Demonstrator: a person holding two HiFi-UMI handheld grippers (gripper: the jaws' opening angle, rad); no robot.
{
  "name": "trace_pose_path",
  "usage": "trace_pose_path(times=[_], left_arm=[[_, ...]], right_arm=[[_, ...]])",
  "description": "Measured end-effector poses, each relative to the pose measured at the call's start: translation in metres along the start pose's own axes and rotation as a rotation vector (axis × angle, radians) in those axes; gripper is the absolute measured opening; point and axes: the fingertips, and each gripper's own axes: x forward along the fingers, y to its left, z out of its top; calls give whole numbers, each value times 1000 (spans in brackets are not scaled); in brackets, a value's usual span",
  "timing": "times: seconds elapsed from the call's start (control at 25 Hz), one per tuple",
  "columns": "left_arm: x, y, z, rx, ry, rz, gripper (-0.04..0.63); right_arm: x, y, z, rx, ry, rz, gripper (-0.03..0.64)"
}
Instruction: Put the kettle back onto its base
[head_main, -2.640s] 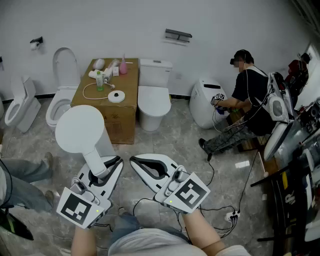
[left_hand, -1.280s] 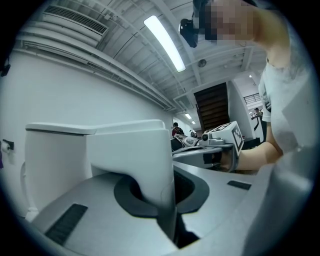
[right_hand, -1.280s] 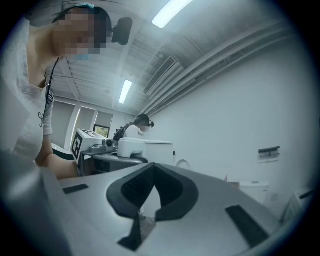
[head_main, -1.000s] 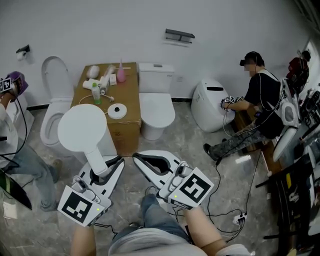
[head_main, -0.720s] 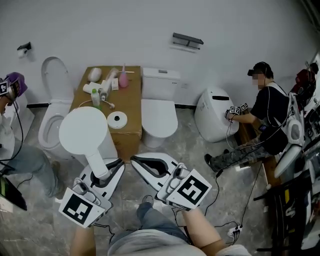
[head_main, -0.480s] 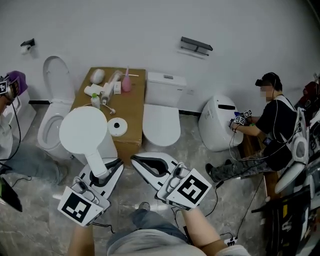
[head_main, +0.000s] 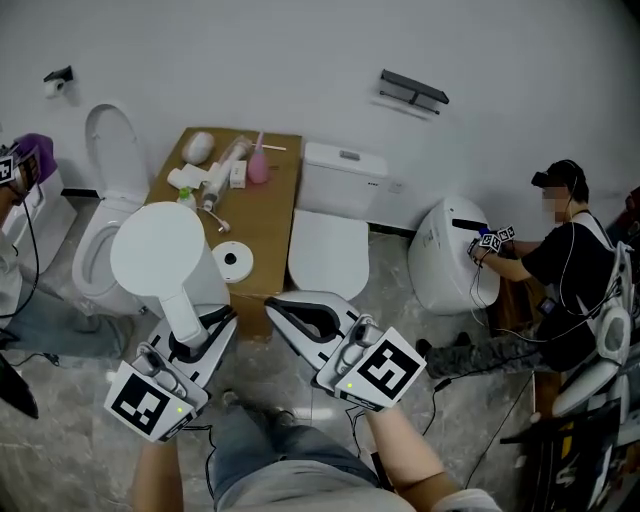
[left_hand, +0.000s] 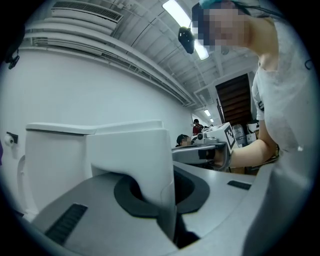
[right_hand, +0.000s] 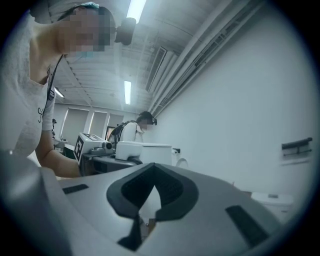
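Left tool (head_main: 203, 332) squeezes kettle (head_main: 158, 250) handle. Right tool (head_main: 272, 306) closed, holds nothing. Kettle in air, just left of base (head_main: 232, 260) on box (head_main: 272, 195). Danger: one-tool hold, kettle may tilt, miss base middle, knock base off box.

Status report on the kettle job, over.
Both shut: left tongs on kettle, right tongs empty. Kettle held short of base on cardboard box. Base bare, nothing blocking.

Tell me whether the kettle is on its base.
Off. The left gripper holds the kettle by its handle, while the base lies bare on the box.
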Motion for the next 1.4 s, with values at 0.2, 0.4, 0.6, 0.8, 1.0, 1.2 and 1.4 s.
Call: trace_pose_path(times=[0.2,0.4,0.6,0.8,1.0,1.2,1.4], left_arm=[[17,18,-19,-2,29,-19,31],[39,47,-31,-1,-15,-47,31],[62,71,-61,-1,-22,-85,31],[80,89,-105,-8,19,-132,31],[102,107,-146,-11,41,-180,31],[122,122,-180,-32,33,-222,31],[139,135,-205,-46,1,-246,31]], right_arm=[[10,-25,-14,16,8,-17,8],[29,-50,-25,9,19,-25,8],[50,-78,-47,8,25,-35,8],[69,-97,-75,18,27,-43,8],[81,-115,-111,29,39,-68,8],[83,-125,-141,48,62,-82,8],[83,-132,-160,49,86,-95,8]])
